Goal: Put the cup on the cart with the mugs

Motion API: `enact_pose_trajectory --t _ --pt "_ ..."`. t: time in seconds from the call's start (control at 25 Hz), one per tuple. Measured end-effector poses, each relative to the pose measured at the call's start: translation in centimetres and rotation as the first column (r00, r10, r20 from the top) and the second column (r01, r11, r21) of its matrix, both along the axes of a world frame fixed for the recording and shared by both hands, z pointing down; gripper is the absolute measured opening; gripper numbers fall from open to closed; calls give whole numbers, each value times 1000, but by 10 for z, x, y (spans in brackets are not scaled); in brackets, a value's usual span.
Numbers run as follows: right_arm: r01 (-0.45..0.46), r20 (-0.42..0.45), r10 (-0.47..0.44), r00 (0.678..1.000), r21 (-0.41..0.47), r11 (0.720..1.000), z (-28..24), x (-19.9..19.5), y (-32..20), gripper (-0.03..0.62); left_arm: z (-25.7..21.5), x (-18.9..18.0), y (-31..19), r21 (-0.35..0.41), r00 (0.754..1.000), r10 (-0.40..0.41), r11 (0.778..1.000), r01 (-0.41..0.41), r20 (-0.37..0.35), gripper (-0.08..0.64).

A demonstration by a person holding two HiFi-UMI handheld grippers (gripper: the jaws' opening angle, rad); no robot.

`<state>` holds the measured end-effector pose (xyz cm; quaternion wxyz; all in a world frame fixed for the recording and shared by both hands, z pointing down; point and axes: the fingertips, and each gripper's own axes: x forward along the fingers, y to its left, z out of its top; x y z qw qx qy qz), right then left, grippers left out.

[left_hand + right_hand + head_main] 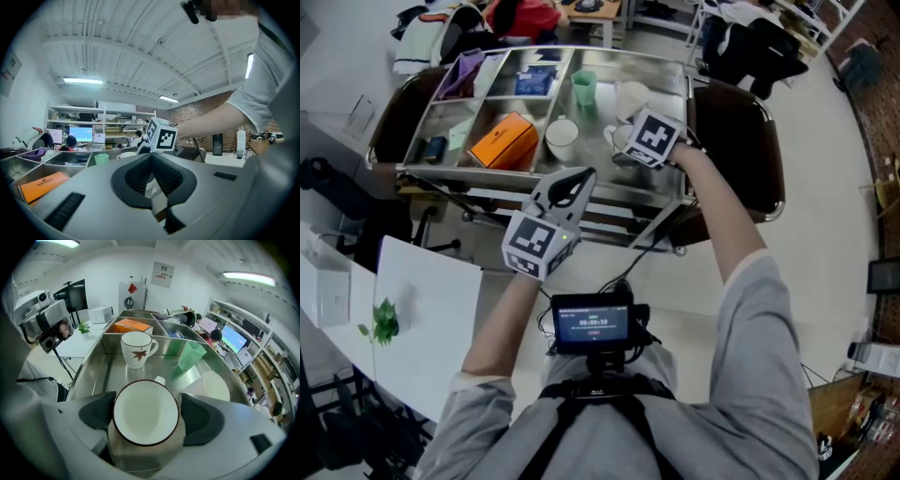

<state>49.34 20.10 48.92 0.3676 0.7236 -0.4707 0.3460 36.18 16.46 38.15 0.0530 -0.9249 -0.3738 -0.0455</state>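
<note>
While the cup (pixel 145 416) stood upright between the jaws of the right gripper (pixel 147 401), its brown rim and white inside faced up. Both dark pads (pixel 96 411) lay against its sides, so the jaws were open only as wide as the cup. Beneath it lay the steel floor of the cart (pixel 93 371); whether the cup's base touched that floor could not be told.

Straight ahead of those jaws stood a leaf-printed mug (pixel 136 348). A green cup (pixel 191 356) stood ahead and to their right, and a plain white mug (pixel 213 386) was close on the right. Farther ahead, past a divider, an orange box (pixel 132 326) lay in its own compartment.

The right forearm (pixel 722 211) reached forward over the cart's near rail, with the gripper angled down into the tray.

The left gripper (pixel 152 161) had its jaws together with nothing between them. It hung back at the cart's near edge, pointing toward it, and the right gripper's marker cube (pixel 161 133) showed just beyond its tips.
</note>
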Motion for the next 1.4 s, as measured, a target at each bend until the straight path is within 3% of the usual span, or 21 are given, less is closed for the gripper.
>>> enact_pose_trajectory --t 0.28,0.44,0.72,0.76,0.8,0.88,1.0,1.12,1.24,1.4 --pt "20 -16 -19 1000 37 999 -28 -11 1 434 -1 -5 -2 3 1000 2 1000 -2 -13 3" --pt "-40 -89 44 995 51 998 -52 -6 20 434 -3 -10 -9 7 1000 -3 1000 4 -25 2" --pt "-110 -189 162 968 260 959 -114 -46 31 427 -8 -27 -33 14 999 -14 1000 15 -37 3" --pt "-121 -204 184 962 286 950 -122 -56 32 400 -11 -31 -37 10 999 -19 1000 19 -42 2" --pt "-137 -217 211 953 313 940 -130 -64 34 333 -12 -34 -41 6 999 -23 1000 23 -45 3" --pt "-171 -225 268 937 375 911 -143 -82 39 193 -13 -42 -50 1 998 -26 1000 26 -49 2" --pt "-221 -201 354 914 484 847 -155 -110 45 102 -13 -53 -62 -1 998 -30 1000 30 -50 2" --pt "-276 -183 455 871 585 763 -159 -137 59 17 -10 -66 -76 2 999 -35 999 35 -32 2" --pt "-312 -135 521 843 667 677 -154 -164 70 2 -7 -73 -93 -4 998 -55 998 55 -25 3" --pt "-370 -83 601 795 720 588 -131 -201 87 2 2 -86 -109 -3 997 -74 997 74 7 2"
